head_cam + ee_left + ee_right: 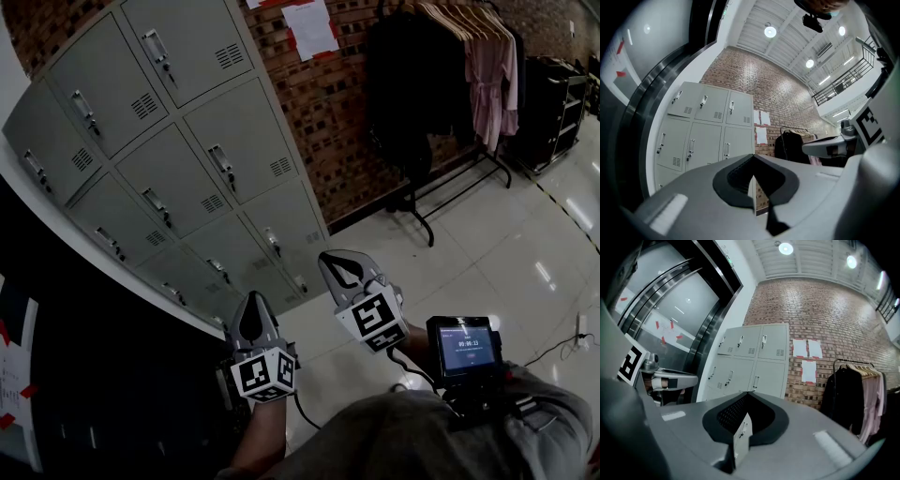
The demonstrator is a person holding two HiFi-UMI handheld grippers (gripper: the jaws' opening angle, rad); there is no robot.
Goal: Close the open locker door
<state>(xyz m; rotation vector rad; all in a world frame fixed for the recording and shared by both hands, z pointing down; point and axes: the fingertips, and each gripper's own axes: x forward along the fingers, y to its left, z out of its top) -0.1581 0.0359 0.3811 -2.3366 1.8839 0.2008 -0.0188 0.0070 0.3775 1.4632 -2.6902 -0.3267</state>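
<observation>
While both are pinched fully together on nothing, the left hand-held gripper (pixel 250 302) and the right hand-held gripper (pixel 336 267) point side by side toward the grey lockers (pixel 187 141), well apart from them. Every door looks flush in the head view, and only a pale door panel (pixel 740 432) with a handle shows through the right one's jaw hollow; whether it stands open I cannot tell. A small lit screen (pixel 464 345) sits near the right one, glossy tiled floor (pixel 487 253) lies ahead, and beyond it rises a brick wall (pixel 347 122) with taped papers (pixel 309 28) and a clothes rack (pixel 450 84).
</observation>
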